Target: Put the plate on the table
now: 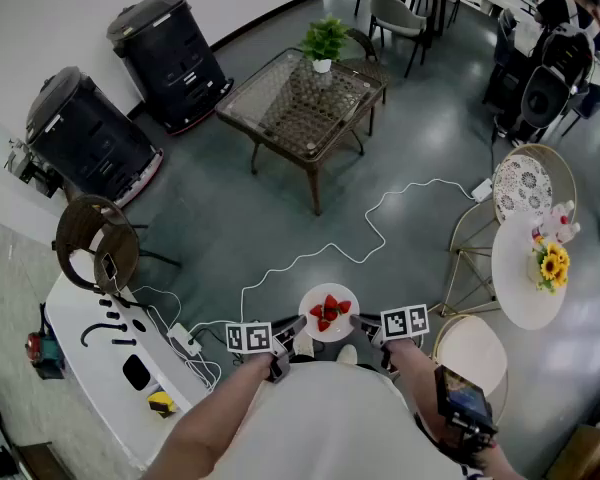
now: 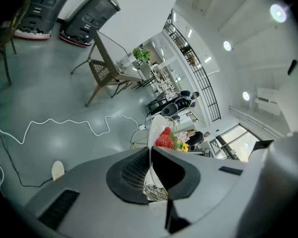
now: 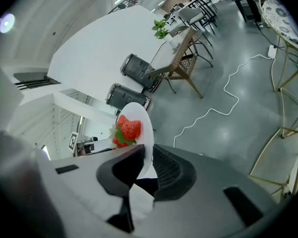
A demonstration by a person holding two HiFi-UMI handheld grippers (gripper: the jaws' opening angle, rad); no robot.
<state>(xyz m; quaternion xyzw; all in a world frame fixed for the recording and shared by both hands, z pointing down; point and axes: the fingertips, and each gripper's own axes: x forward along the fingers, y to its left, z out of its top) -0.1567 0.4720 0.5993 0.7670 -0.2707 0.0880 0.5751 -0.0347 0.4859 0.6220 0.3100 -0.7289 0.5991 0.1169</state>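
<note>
A small white plate (image 1: 329, 325) with red strawberries (image 1: 329, 308) on it is held level over the grey floor, close to my body. My left gripper (image 1: 296, 332) is shut on its left rim and my right gripper (image 1: 364, 324) is shut on its right rim. In the left gripper view the plate's edge (image 2: 154, 128) runs between the jaws of the left gripper (image 2: 150, 158), with the strawberries (image 2: 164, 139) just beyond. In the right gripper view the plate (image 3: 140, 114) stands clamped in the right gripper (image 3: 148, 157), with the strawberries (image 3: 126, 131) on its left face.
A round white table (image 1: 520, 288) with sunflowers (image 1: 553, 266) stands to the right, a patterned round table (image 1: 523, 186) behind it and a round chair (image 1: 475, 353) near my right arm. A glass coffee table (image 1: 300, 98) is ahead. A white cable (image 1: 380, 223) crosses the floor. A white counter (image 1: 85, 353) lies left.
</note>
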